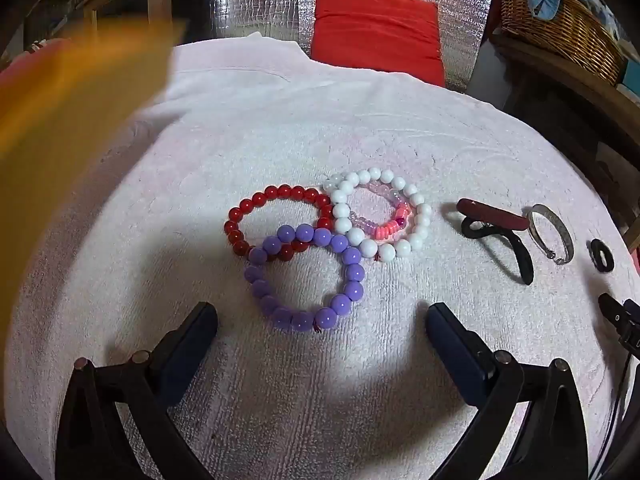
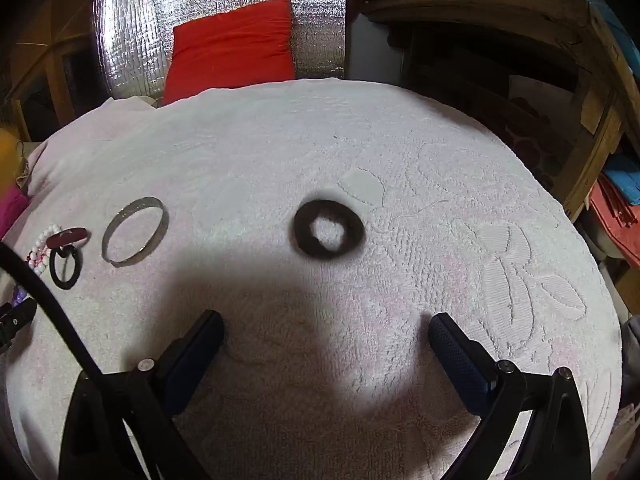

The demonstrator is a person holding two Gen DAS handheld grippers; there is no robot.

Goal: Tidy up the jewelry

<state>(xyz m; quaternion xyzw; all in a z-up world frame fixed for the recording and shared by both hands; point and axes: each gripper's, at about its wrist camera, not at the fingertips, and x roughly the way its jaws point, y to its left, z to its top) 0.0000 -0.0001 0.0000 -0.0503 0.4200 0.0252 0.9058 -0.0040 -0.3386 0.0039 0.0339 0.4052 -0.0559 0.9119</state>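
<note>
On a white towel [image 1: 280,140] lie a purple bead bracelet [image 1: 348,256], a red bead bracelet [image 1: 256,202] under it, and a white bead bracelet [image 1: 416,216] around a small pink and clear one [image 1: 390,228]. To their right lie a black hair tie with a dark red piece [image 1: 496,220], a silver bangle [image 1: 566,236] and a black scrunchie [image 1: 602,256]. My left gripper [image 1: 322,318] is open just before the purple bracelet. My right gripper [image 2: 326,328] is open before the scrunchie [image 2: 304,236]; the bangle [image 2: 160,232] and hair tie [image 2: 64,276] lie to its left.
A red cushion [image 1: 376,32] leans on silver foil behind the towel. A wicker basket [image 1: 560,20] sits on a wooden shelf at the right. A blurred orange shape [image 1: 68,100] fills the upper left of the left wrist view.
</note>
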